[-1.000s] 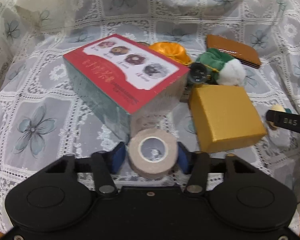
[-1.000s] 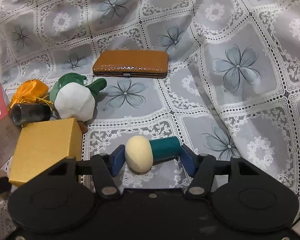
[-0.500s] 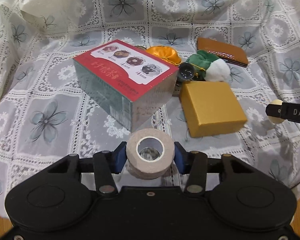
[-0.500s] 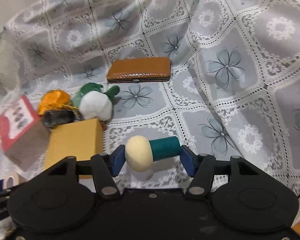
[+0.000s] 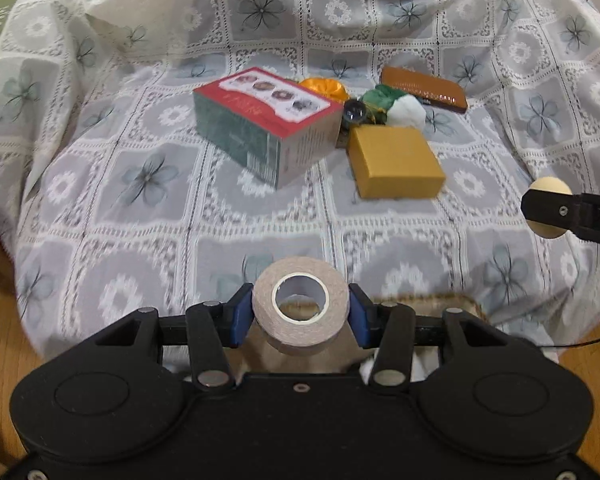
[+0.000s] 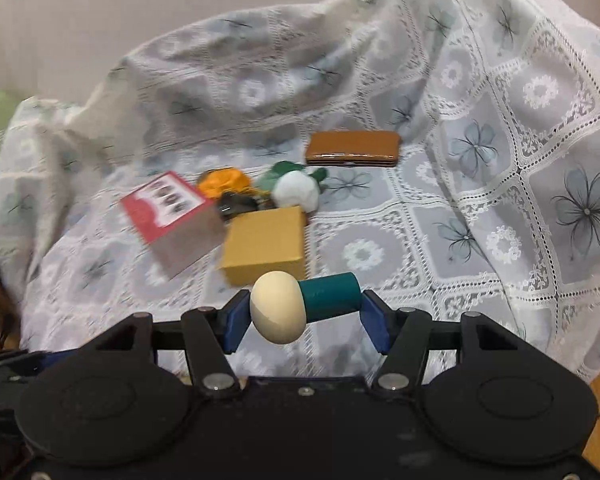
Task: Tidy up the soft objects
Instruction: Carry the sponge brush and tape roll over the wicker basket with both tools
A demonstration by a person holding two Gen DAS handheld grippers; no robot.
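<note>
My left gripper [image 5: 300,315] is shut on a beige roll of bandage tape [image 5: 300,311], held in the air near the table's front edge, above a woven basket's rim [image 5: 428,301]. My right gripper [image 6: 302,314] is shut on a toy mushroom with a cream cap [image 6: 277,307] and teal stem [image 6: 331,297], held above the cloth; it also shows at the right of the left wrist view [image 5: 548,211]. A green-and-white plush [image 5: 404,107] and an orange fabric pouch [image 5: 327,87] lie behind the boxes.
On the lace tablecloth [image 5: 140,184] stand a red-topped box [image 5: 266,124] and a gold box [image 5: 394,160]. A dark round lens-like object [image 5: 354,113] and a brown leather case [image 5: 424,89] lie further back. Wooden floor [image 5: 0,344] shows past the table edge.
Both grippers have pulled back and risen from the objects, each keeping its load. The boxes look smaller and farther away. The basket rim has come into the left wrist view.
</note>
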